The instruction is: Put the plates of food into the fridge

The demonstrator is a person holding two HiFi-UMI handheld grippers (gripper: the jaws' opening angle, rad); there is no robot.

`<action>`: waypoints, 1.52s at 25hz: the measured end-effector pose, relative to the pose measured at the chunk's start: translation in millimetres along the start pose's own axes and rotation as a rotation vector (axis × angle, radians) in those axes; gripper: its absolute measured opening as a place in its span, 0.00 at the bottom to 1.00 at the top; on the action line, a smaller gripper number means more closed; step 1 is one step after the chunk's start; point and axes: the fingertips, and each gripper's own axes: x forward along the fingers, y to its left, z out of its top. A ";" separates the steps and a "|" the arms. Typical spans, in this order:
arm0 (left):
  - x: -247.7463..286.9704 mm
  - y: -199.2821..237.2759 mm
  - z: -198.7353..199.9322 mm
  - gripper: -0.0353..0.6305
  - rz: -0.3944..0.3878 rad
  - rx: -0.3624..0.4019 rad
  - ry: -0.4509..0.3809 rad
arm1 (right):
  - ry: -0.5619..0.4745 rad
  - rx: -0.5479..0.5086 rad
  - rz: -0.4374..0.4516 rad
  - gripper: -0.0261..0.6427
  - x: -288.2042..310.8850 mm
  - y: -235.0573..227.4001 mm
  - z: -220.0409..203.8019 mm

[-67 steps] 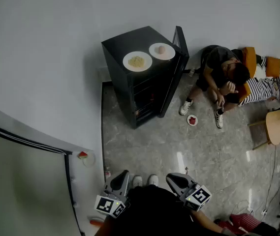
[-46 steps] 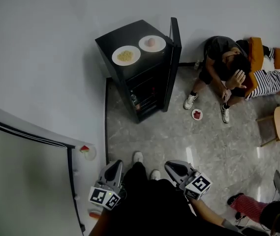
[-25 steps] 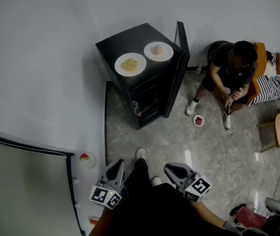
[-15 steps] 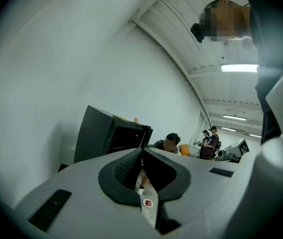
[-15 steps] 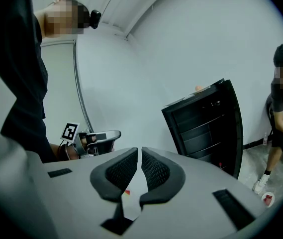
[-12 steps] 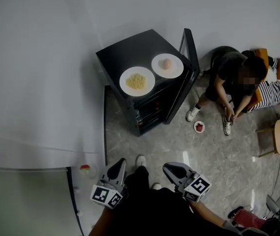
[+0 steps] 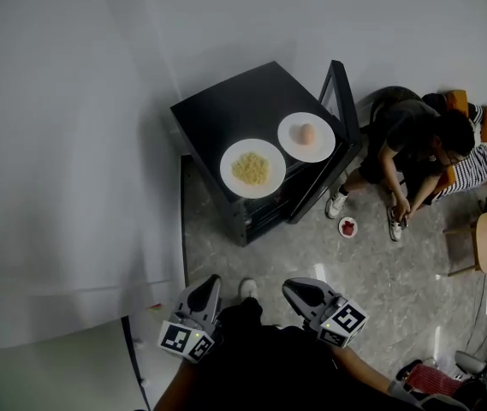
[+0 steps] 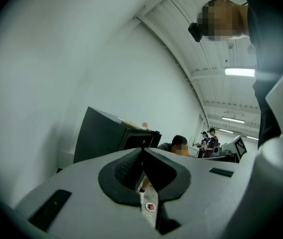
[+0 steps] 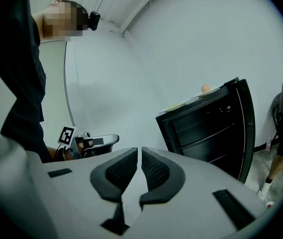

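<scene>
Left gripper (image 7: 212,279) and right gripper (image 7: 291,286) low, fingers closed on nothing, well apart from fridge (image 7: 226,114); door (image 7: 339,101) open, noodle plate (image 7: 252,168) and second plate (image 7: 306,136) on top.

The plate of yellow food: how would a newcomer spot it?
Look for the black fridge against the white wall, its door open. Two white plates sit on top. The plate of yellow food is the nearer, left one in the head view; the other plate holds one round pinkish lump.
</scene>
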 end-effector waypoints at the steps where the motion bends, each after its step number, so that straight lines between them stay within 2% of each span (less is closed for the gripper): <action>1: 4.0 5.3 2.7 0.10 -0.003 -0.001 0.001 | -0.003 0.003 -0.005 0.10 5.9 -3.5 4.0; 12: 34.3 34.7 23.5 0.10 -0.021 0.007 -0.008 | -0.054 0.050 -0.011 0.10 46.1 -34.8 39.6; 21: 56.1 35.2 33.1 0.10 0.026 0.011 -0.018 | -0.059 0.185 0.041 0.10 66.3 -71.6 57.1; 26: 65.4 35.2 34.2 0.10 0.044 0.006 -0.016 | -0.118 0.320 0.078 0.10 79.5 -89.6 73.9; 29: 68.5 35.9 35.7 0.10 0.053 0.010 -0.020 | -0.144 0.390 0.098 0.17 87.5 -96.1 80.1; 33: 71.3 37.6 37.2 0.10 0.064 0.019 -0.022 | -0.179 0.504 0.103 0.17 97.6 -106.0 82.6; 38: 71.3 39.0 38.6 0.10 0.080 0.017 -0.020 | -0.223 0.654 0.101 0.23 110.2 -119.1 85.5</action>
